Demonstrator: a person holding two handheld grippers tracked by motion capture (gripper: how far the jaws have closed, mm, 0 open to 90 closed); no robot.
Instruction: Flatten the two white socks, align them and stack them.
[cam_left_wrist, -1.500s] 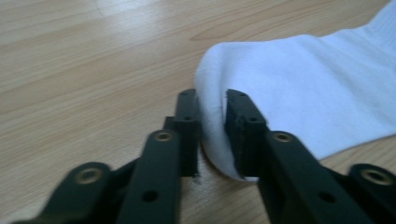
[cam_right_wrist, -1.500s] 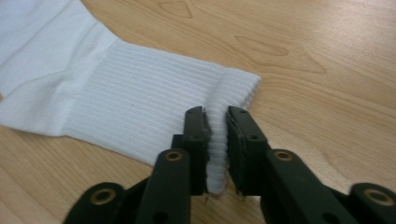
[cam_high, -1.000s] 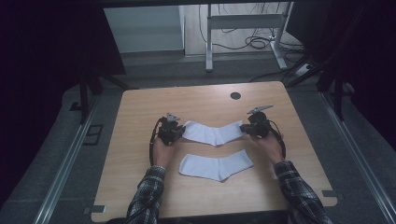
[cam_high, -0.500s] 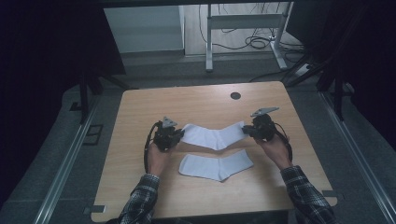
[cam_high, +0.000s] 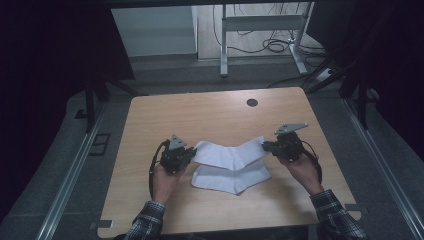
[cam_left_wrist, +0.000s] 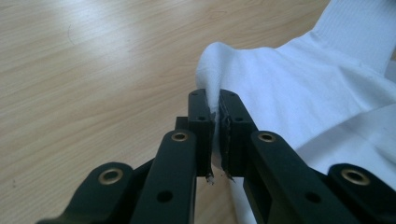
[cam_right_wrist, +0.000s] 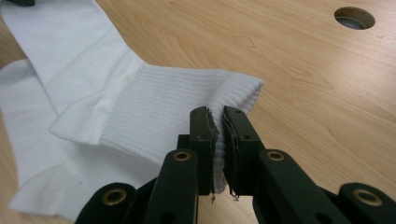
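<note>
A light wooden surface (cam_high: 210, 117) takes up the middle of the high view, with a small round hole (cam_high: 252, 102) near its upper right. Beyond it, at the top of the frame, the legs of a white metal stand (cam_high: 260, 30) rise from a floor strewn with dark cables (cam_high: 275, 46).

Two white socks lie at the centre of the surface. The upper sock (cam_high: 230, 152) is stretched across the frame between the two grippers, sagging into a shallow V in the middle. The lower sock (cam_high: 231, 178) lies flat just below it, and the two overlap where the upper one dips.

The person's forearms, in plaid sleeves (cam_high: 145, 227), come in from the bottom edge.

The left gripper (cam_high: 186, 156), at centre left of the high view, has its fingers (cam_left_wrist: 201, 116) closed almost fully on the toe end of the upper sock, with a thin fold of white cloth pinched between them in the left gripper view; the rest of the sock spreads to the upper right of that frame.

The right gripper (cam_high: 268, 146), at centre right of the high view, has its fingers (cam_right_wrist: 233, 135) closed on the ribbed cuff of the same sock, the ribbing squeezed between the pads in the right gripper view. The cuff is raised off the wood there, and the hole sits in the upper right corner of that frame.
</note>
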